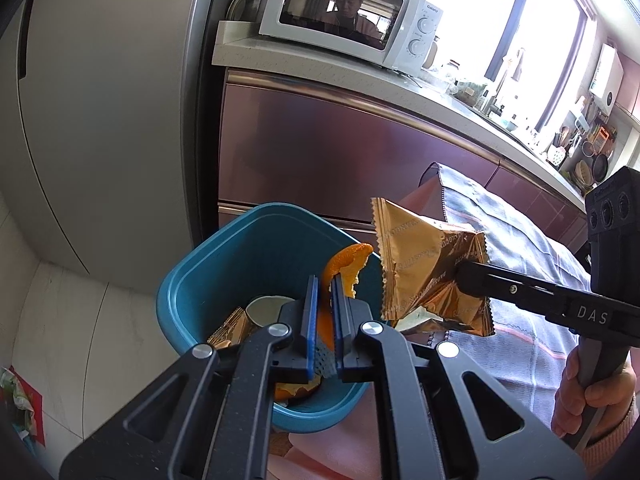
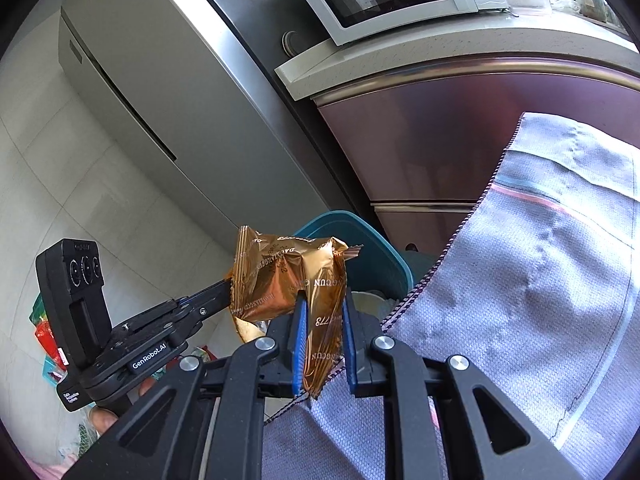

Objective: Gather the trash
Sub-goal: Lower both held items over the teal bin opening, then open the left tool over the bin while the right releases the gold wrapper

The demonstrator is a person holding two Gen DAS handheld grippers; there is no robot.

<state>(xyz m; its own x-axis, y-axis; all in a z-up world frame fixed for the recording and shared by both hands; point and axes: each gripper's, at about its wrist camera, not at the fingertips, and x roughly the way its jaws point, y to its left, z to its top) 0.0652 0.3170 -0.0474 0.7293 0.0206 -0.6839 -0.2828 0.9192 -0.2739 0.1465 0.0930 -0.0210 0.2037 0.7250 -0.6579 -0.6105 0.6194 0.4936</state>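
Observation:
A teal bin [image 1: 224, 264] stands below my left gripper [image 1: 325, 292], which is shut on a piece of orange peel [image 1: 346, 262] held over the bin's rim. Inside the bin lie a gold wrapper [image 1: 228, 330], a pale cup-like piece [image 1: 266, 308] and more orange peel [image 1: 294, 390]. My right gripper [image 2: 323, 304] is shut on a crumpled gold snack wrapper [image 2: 288, 276], held just right of the bin; it also shows in the left wrist view [image 1: 432, 268]. The bin's rim [image 2: 360, 236] shows behind the wrapper.
A grey-blue cloth [image 2: 520, 300] covers the table edge to the right. A steel fridge [image 1: 100, 120] stands to the left, maroon cabinets [image 1: 340, 148] and a counter with a white microwave [image 1: 348, 12] behind. Coloured litter [image 1: 20, 404] lies on the tiled floor.

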